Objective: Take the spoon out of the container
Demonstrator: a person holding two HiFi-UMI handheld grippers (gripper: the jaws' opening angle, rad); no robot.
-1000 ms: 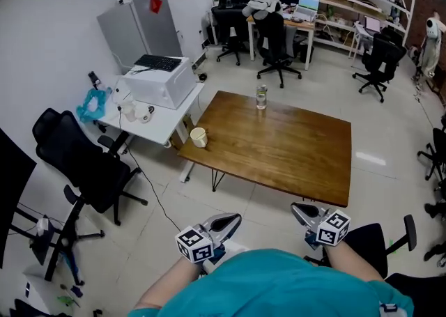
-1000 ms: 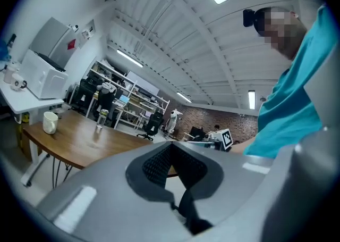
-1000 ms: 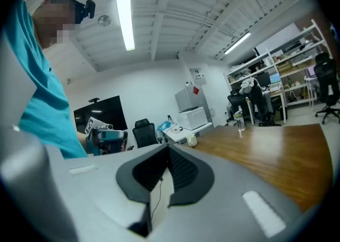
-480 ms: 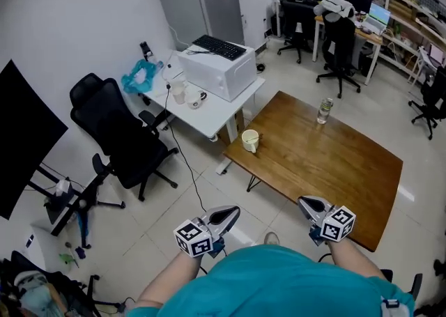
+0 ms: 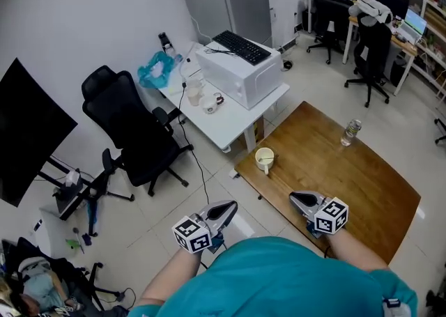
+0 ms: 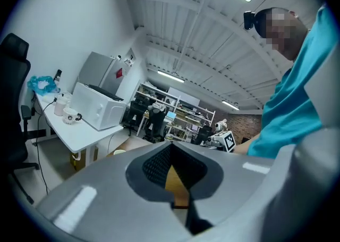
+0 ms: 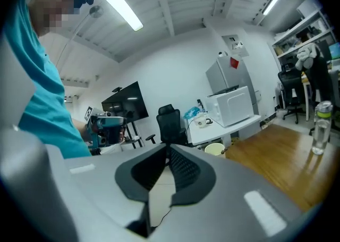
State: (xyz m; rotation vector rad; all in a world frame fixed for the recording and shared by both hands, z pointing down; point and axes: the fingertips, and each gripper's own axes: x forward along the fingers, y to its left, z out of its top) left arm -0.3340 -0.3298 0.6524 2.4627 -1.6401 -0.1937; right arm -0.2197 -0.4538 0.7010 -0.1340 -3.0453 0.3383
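Note:
A cream cup (image 5: 264,159) stands near the left corner of the wooden table (image 5: 348,183), and a thin spoon handle (image 5: 268,162) seems to lean inside it. The cup also shows small in the right gripper view (image 7: 215,149) and the left gripper view (image 6: 119,152). Both grippers are held close to my body, well short of the cup. My left gripper (image 5: 224,209) (image 6: 170,146) is shut and empty. The jaws of my right gripper (image 5: 300,200) (image 7: 169,148) are starting to open; their tips still look together and nothing is between them.
A clear water bottle (image 5: 350,132) (image 7: 320,126) stands on the table's far side. Left of the table is a white desk (image 5: 233,117) with a white box, a keyboard and mugs. A black office chair (image 5: 136,134) and a dark screen (image 5: 31,131) stand further left.
The view has swung left and come nearer: the table now lies at the right and the cup sits closer to the grippers. Both grippers stay by my body.

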